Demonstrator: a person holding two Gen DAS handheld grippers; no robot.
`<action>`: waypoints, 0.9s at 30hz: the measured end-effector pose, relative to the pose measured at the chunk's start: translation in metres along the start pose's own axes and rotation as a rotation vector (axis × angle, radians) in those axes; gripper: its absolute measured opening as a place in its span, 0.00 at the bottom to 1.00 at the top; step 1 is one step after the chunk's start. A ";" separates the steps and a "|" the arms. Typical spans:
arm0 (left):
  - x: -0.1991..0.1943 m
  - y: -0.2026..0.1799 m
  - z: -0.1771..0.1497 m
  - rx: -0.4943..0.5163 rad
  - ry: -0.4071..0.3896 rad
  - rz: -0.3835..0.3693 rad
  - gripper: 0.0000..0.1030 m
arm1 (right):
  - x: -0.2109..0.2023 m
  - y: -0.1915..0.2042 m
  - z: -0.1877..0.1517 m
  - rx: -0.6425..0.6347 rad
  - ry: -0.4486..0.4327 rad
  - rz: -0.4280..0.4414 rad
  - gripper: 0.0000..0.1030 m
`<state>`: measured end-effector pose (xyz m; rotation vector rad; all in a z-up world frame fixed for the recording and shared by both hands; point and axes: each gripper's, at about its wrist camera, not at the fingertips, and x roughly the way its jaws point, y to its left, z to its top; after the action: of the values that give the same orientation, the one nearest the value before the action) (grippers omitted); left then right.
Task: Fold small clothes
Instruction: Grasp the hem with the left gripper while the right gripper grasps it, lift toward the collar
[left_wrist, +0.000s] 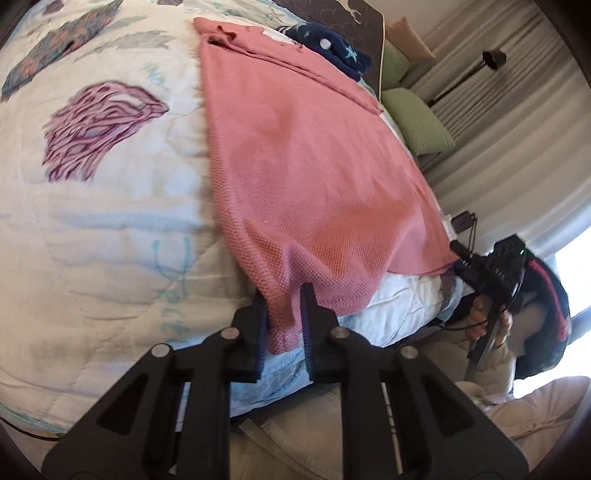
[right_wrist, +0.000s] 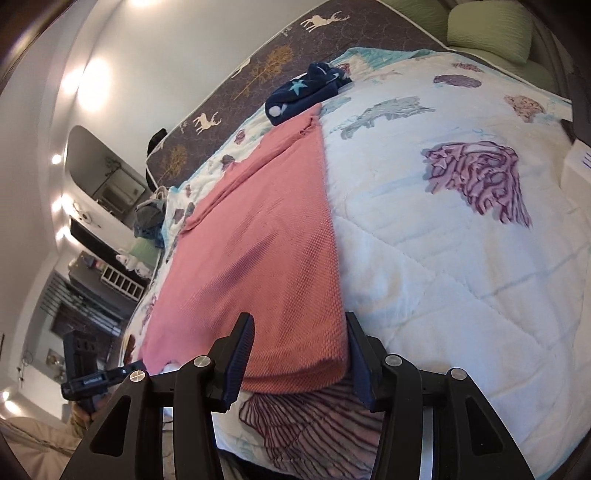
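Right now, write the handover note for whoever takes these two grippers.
Left gripper: jaws closed on a bunched near corner of the pink knit garment.
Right gripper: jaws open, straddling the garment's other near corner, not pinching it.
The garment lies lengthwise on the white quilt, one long side apparently already folded over. A dark blue star-print piece sits beyond its far end.
Left to do: close the right jaws, carry the near edge to the far end, then probably fold the blue piece.

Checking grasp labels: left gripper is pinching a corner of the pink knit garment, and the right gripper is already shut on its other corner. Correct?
Not quite. The right gripper is open: in the right wrist view its jaws straddle the pink knit garment edge without pinching. The left gripper does pinch a corner.
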<state>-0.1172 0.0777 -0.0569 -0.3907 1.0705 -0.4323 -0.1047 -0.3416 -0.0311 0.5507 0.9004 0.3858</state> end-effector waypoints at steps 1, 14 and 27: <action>0.003 -0.003 0.001 0.007 0.003 0.012 0.18 | 0.001 0.000 0.001 -0.005 0.003 0.000 0.48; -0.017 -0.006 0.009 0.020 -0.045 -0.048 0.05 | -0.012 0.002 0.003 0.015 -0.053 0.043 0.05; -0.062 -0.016 0.021 0.067 -0.176 -0.098 0.05 | -0.044 0.018 0.023 0.005 -0.151 0.077 0.05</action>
<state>-0.1257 0.0984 0.0065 -0.4149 0.8661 -0.5107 -0.1126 -0.3572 0.0185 0.6125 0.7364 0.4059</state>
